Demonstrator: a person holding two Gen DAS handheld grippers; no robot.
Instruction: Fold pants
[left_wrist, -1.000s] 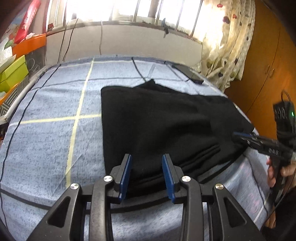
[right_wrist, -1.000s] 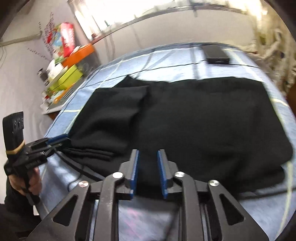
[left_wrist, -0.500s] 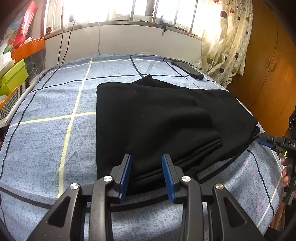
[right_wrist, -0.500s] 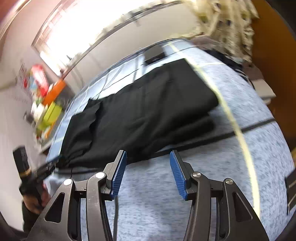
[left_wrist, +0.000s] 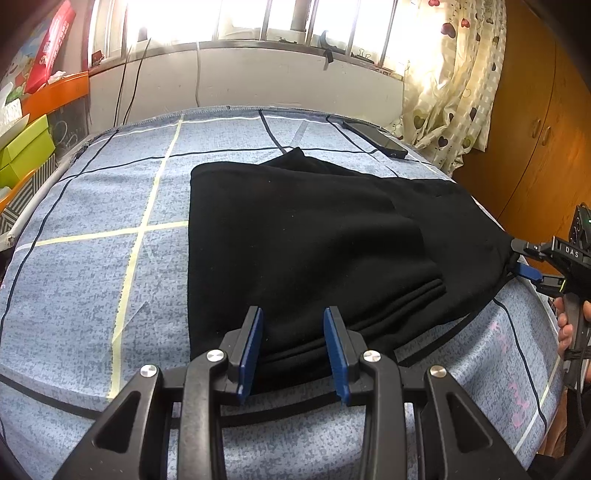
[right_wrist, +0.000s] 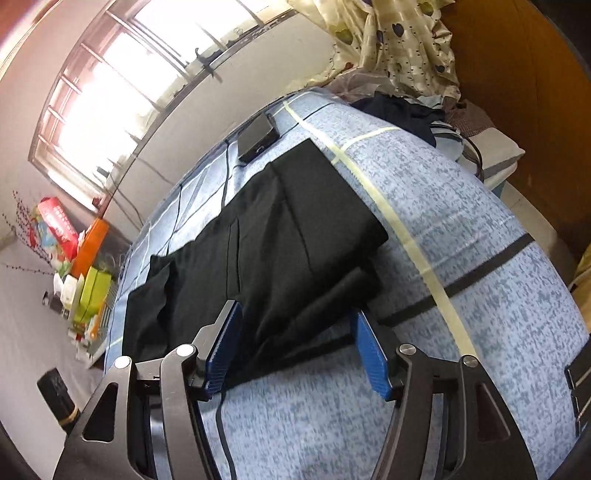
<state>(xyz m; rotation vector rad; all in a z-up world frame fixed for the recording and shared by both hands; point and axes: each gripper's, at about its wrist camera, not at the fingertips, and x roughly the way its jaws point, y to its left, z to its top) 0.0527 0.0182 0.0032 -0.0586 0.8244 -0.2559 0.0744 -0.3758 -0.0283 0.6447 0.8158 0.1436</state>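
Pants (left_wrist: 314, 240) folded, both jaws apart

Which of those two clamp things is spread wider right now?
The right gripper: its blue pads stand far apart, straddling the corner of the black pants. The left gripper is open too, but with a narrower gap.

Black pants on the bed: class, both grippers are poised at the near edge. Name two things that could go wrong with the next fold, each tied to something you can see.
1. The black pants lie in stacked layers at the near edge. The open left gripper might pinch only the top layer, so the fold could slip apart.
2. The phone lies just beyond the pants' far edge. Fabric folded that way might cover or nudge it.
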